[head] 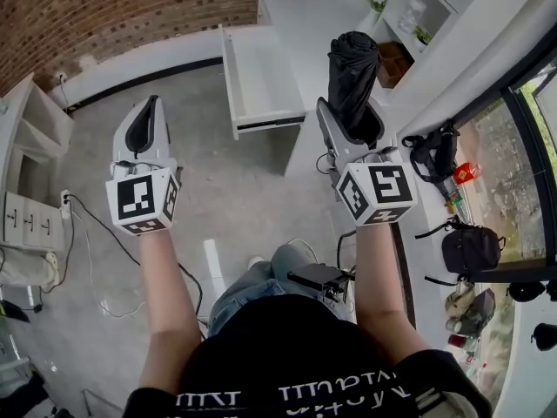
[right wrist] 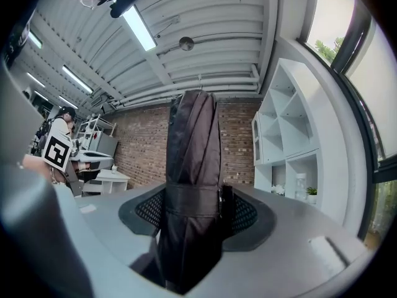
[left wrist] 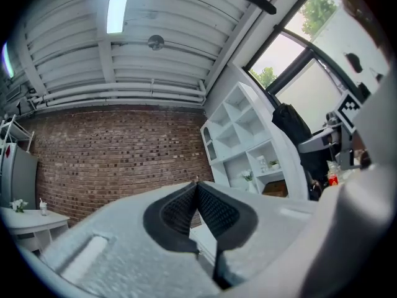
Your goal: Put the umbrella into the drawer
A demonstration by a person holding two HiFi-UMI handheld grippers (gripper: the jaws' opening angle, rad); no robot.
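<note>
Black umbrella (right wrist: pixel 192 141) upright between right gripper (right wrist: pixel 195 213) jaws

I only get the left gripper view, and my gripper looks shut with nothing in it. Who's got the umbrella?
Observer: The right gripper is shut on the folded black umbrella and holds it upright.
Operator: Is the drawer open?
Observer: Yes. In the head view the white drawer is pulled out ahead of you, and it looks empty.
Operator: Anything else around?
Observer: A black backpack sits off to the right.
</note>
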